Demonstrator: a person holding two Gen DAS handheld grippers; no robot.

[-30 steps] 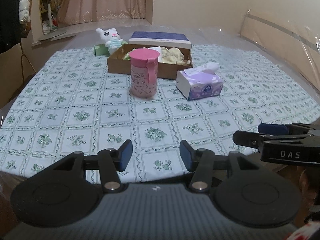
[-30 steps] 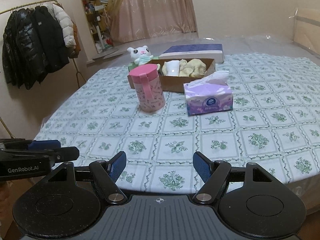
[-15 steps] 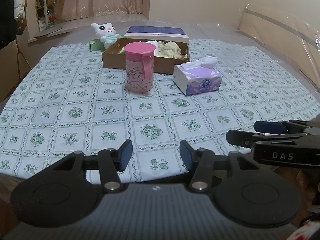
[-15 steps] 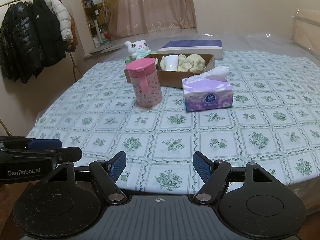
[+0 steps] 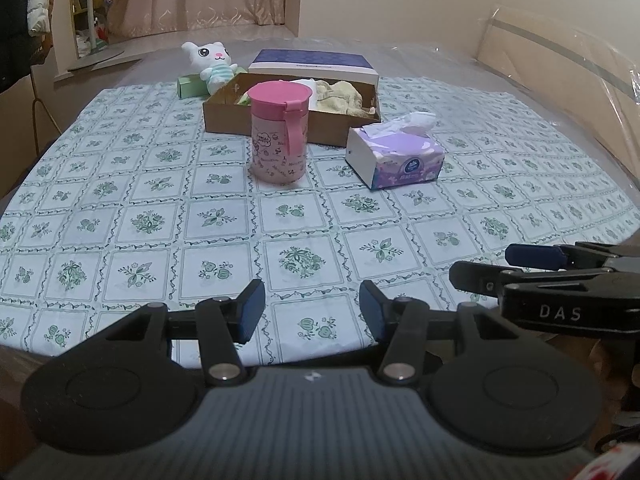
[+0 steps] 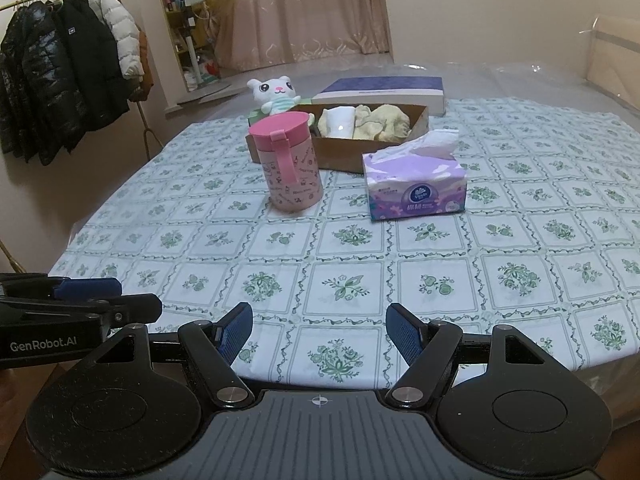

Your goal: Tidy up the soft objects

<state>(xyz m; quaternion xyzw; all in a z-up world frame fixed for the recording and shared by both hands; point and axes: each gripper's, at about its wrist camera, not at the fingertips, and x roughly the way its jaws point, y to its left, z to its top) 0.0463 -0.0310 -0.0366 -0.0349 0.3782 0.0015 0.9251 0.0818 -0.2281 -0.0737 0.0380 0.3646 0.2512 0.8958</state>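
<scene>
A white plush cat (image 5: pixel 212 63) (image 6: pixel 275 93) sits at the far side of the table, leaning on a small green box (image 5: pixel 191 86). Beside it a shallow cardboard box (image 5: pixel 328 128) (image 6: pixel 416 120) holds yellowish and white cloths (image 5: pixel 340 96) (image 6: pixel 380 122). In front stand a pink lidded cup (image 5: pixel 280 136) (image 6: pixel 290 162) and a purple tissue pack (image 5: pixel 396 154) (image 6: pixel 416 188). My left gripper (image 5: pixel 312 309) (image 6: pixel 86 300) and right gripper (image 6: pixel 318 330) (image 5: pixel 516 264) hover side by side over the table's near edge, both open and empty, far from the objects.
A dark blue flat box (image 5: pixel 314 65) (image 6: pixel 384 89) lies behind the cardboard box. The floral tablecloth (image 5: pixel 200 216) covers the table. A coat rack with dark and white jackets (image 6: pixel 68 72) stands at the left; a plastic-wrapped panel (image 5: pixel 568 80) is at the right.
Both views have shifted slightly, with the objects sitting a little differently in frame. The grippers stay open and nothing on the table has moved.
</scene>
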